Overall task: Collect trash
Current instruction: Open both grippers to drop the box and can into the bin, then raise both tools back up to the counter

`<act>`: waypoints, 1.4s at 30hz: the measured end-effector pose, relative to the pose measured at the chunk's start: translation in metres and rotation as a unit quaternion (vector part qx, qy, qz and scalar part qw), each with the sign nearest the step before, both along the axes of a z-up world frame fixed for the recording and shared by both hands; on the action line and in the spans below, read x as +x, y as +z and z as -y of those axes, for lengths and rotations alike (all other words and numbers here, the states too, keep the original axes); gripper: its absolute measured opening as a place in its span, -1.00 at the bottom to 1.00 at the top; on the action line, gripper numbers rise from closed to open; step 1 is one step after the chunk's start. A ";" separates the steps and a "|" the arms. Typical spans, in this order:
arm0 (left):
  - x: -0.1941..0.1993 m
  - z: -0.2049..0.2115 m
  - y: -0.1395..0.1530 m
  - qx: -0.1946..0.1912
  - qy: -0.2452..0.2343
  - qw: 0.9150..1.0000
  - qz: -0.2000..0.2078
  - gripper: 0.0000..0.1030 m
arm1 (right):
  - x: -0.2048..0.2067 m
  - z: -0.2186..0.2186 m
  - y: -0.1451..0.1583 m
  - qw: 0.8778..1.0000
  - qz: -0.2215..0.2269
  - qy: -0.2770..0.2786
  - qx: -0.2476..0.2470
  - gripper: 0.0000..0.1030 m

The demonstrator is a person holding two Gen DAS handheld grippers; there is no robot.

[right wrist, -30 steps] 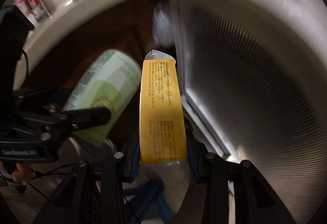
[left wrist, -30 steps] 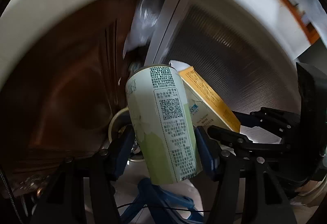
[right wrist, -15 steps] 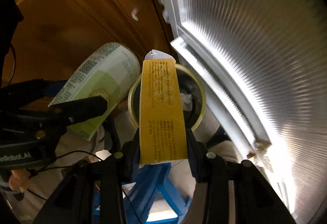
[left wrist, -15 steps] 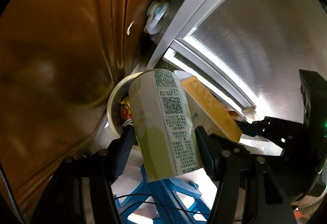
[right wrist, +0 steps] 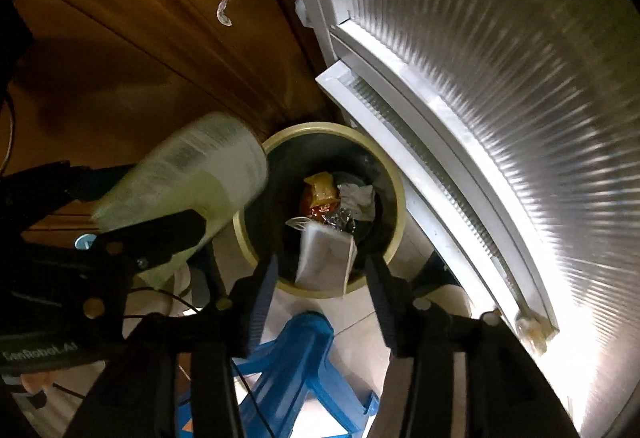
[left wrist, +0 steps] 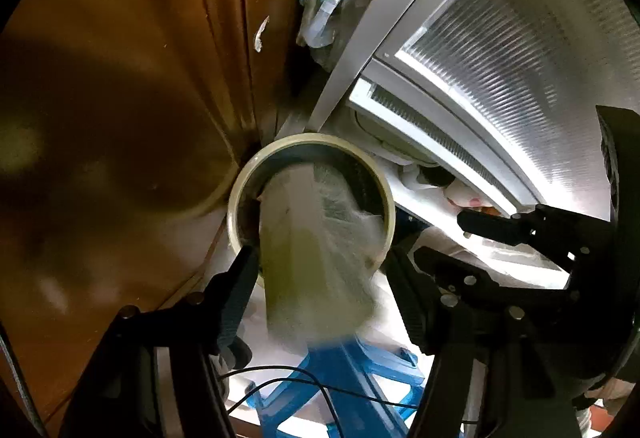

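Below, largest to smallest:
Glass door: ribbed and white-framed, it rises ahead and to the right of both grippers.
Wooden cabinet: brown panelling ahead and to the left of both grippers, meeting the door frame in the corner above the bin.
Blue stool: plastic, low between the right gripper's fingers and nearer than the bin; it also shows under the left gripper.
Trash bin: round with a cream rim and dark inside, straight ahead of both grippers in the corner; wrappers and crumpled paper lie at its bottom.
Left gripper: fingers spread apart, not clamping anything; the left pad sits at the cup's side, though whether it touches cannot be told.
Right gripper: fingers wide apart with nothing between the pads.
Paper cup: pale green and white, motion-blurred, between the left gripper's fingers with its far end over the bin's mouth; from the right wrist view it lies tilted to the left of the bin rim.
Carton: small, whitish end facing the camera, blurred, just ahead of the right gripper's fingertips and inside the bin's near rim, clear of both pads.
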State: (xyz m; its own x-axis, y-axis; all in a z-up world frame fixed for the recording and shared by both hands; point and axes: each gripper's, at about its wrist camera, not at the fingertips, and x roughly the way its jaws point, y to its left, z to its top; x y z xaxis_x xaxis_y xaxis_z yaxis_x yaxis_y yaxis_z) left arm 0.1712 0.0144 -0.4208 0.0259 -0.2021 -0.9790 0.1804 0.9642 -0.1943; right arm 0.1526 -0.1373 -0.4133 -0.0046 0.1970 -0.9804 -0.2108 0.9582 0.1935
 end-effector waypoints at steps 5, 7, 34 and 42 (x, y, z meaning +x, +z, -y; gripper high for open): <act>-0.004 -0.003 0.000 0.016 -0.006 1.000 0.004 0.57 | -0.015 0.003 0.003 1.000 0.002 -0.008 0.012 -0.04; -0.007 -0.004 0.004 0.018 -0.005 1.000 0.006 0.58 | -0.014 0.004 0.004 1.000 0.006 -0.009 0.014 -0.03; -0.098 0.000 0.196 -0.036 0.014 0.980 0.195 0.98 | -0.081 0.047 0.204 0.982 0.177 -0.054 0.038 0.02; -0.108 -0.004 0.265 -0.076 0.023 0.964 0.255 0.98 | -0.103 0.058 0.287 0.962 0.264 -0.050 0.049 0.03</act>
State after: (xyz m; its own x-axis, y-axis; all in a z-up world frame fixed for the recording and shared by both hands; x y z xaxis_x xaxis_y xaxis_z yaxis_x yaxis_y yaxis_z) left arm 0.0633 0.0185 -0.1555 0.5082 -0.3298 -0.7956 0.2477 0.9407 -0.2318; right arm 0.0499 -0.1950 -0.1260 0.5131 0.2625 -0.8172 -0.2124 0.9613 0.1754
